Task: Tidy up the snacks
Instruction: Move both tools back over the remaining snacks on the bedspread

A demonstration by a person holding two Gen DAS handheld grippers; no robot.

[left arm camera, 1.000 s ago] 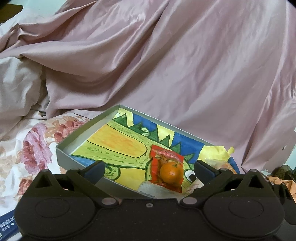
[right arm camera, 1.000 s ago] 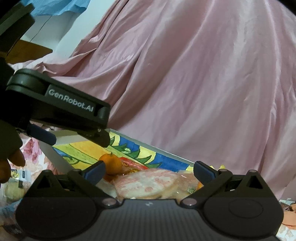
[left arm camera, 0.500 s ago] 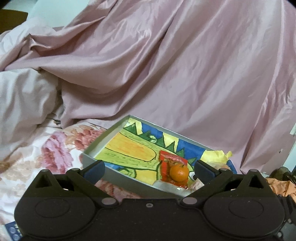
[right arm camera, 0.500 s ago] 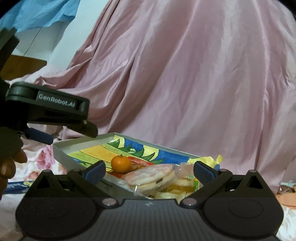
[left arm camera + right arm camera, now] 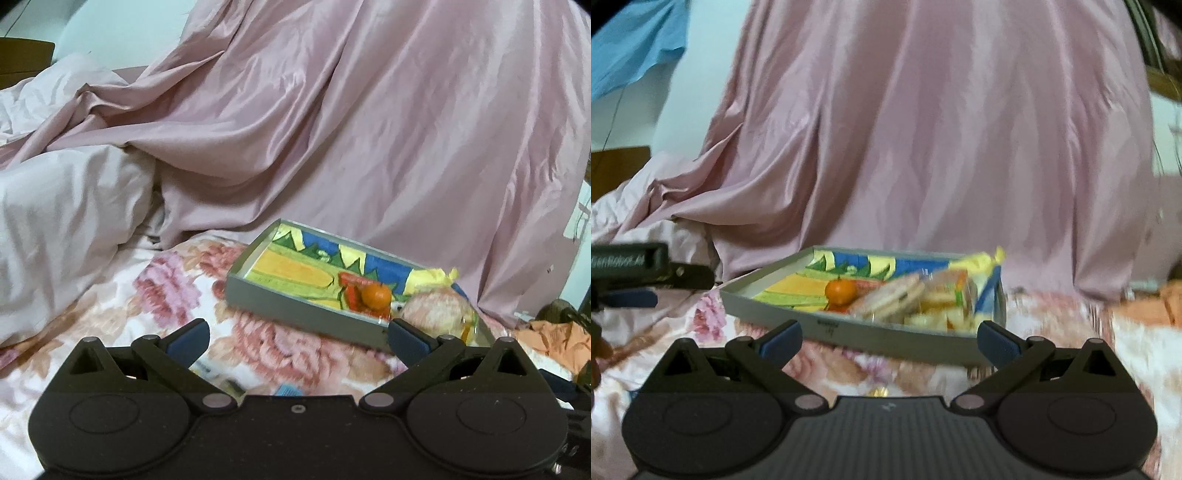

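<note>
While snacks (image 5: 905, 295) seemingly fill tray (image 5: 849, 330)

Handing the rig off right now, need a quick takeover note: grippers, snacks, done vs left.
Left gripper: jaws open, empty, above the floral bedspread, short of the tray.
Right gripper: jaws open, empty, facing the tray's near wall.
In the tray: a small orange on a red packet, round crackers in clear wrap, more wrapped snacks at the right end, a yellow packet in the far right corner.
Done: those snacks are in the tray; its left half is bare.
Left: small items show blurred on the bedspread just ahead of the left gripper; check them and load any snacks.
</note>
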